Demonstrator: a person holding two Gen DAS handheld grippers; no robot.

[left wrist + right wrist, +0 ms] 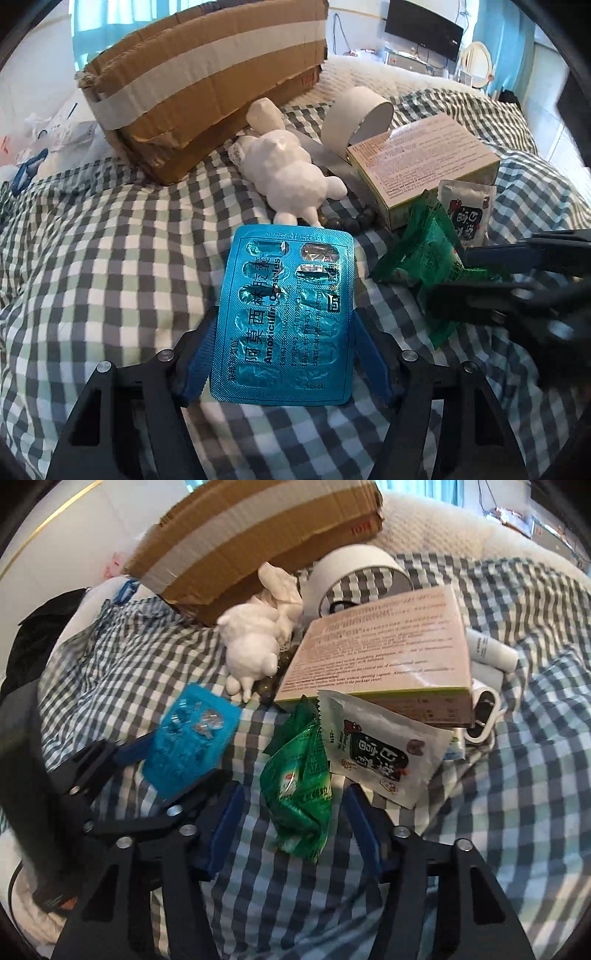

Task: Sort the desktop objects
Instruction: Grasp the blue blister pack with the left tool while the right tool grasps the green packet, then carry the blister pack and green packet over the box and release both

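A blue amoxicillin blister pack sits between the fingers of my left gripper, which touch both its edges and hold it above the checked bedcloth; it also shows in the right wrist view. My right gripper is open around a green snack packet, its fingers apart on either side of it. The green packet and my right gripper show at the right of the left wrist view. A white snack sachet lies beside the green packet.
A taped cardboard box stands at the back. A white figurine, a tape roll, a medicine carton, dark beads, a white tube and a white charger lie on the checked cloth.
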